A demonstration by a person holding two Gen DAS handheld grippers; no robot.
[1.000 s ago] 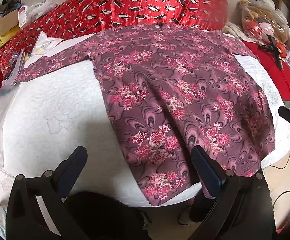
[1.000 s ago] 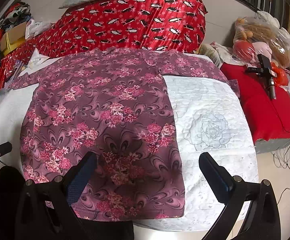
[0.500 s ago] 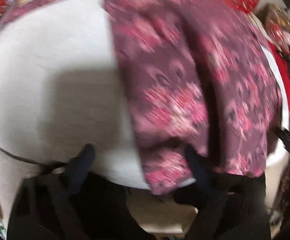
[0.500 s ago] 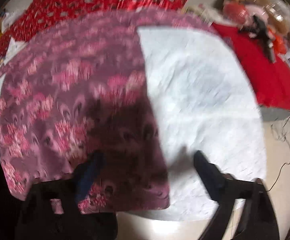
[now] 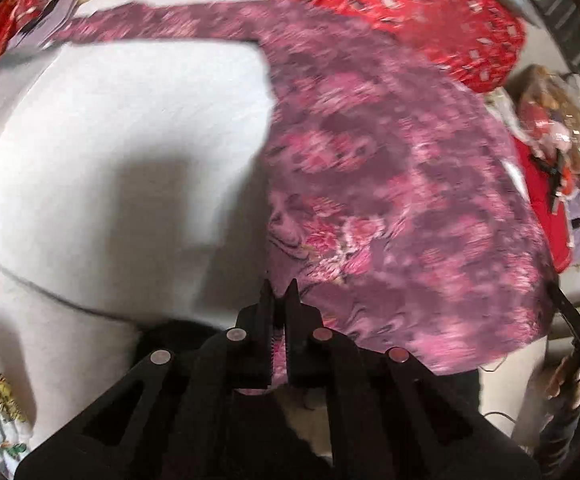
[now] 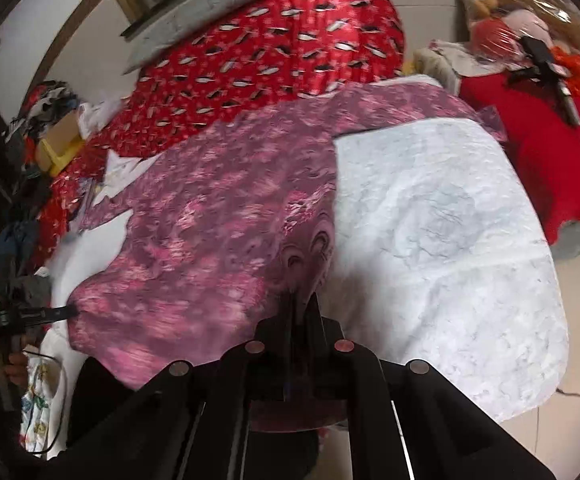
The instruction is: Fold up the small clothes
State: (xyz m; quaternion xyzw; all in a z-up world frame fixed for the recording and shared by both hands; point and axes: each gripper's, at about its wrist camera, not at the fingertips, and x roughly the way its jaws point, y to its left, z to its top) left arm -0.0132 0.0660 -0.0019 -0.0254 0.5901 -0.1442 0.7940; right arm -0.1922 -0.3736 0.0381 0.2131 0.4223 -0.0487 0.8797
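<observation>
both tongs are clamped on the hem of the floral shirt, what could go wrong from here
1. Each pair of tongs, left tongs and right tongs, pinches only a thin edge of the floral shirt; the fabric may slip free when lifted.
2. The far sleeve lies beside loose papers and might drag them.

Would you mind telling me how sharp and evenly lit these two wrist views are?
Left wrist view: the floral shirt is smeared by motion blur, and a dark shadow falls on the white quilt. Right wrist view: the shirt is blurred, the quilt's stitching sharper; fisheye bending curves both.
</observation>
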